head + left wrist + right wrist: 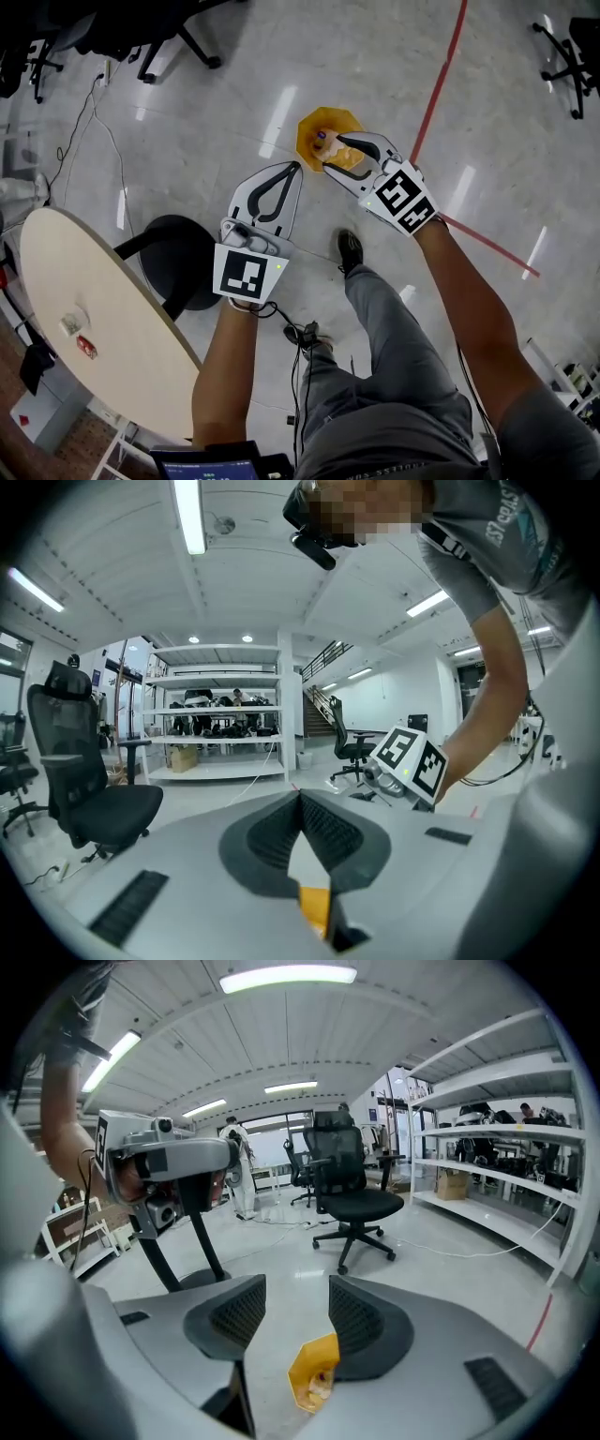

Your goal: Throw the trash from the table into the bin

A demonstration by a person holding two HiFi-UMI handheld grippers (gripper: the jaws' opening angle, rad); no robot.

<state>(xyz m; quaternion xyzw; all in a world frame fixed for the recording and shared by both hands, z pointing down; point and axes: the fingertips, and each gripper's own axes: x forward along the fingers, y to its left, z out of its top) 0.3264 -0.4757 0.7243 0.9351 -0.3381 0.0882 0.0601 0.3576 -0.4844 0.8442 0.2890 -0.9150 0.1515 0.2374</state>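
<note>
An orange bin [328,136] stands on the floor with a bit of trash inside it [319,1387]. Above its rim my right gripper [333,155] hangs open, and its own view shows nothing between the jaws [295,1297], only the bin [314,1377] below. Just left of the bin my left gripper [296,169] is shut and empty, its tips meeting [300,797], with a slice of the bin [317,907] under them. On the round table [122,328] at the left lie a white crumpled piece [71,324] and a small red piece [86,347].
A black round stool [178,258] stands between the table and the bin. Office chairs [141,28] are at the far left and far right [572,56]. A red tape line [441,84] and cables [94,122] run over the floor. The person's shoe [350,248] is near the bin.
</note>
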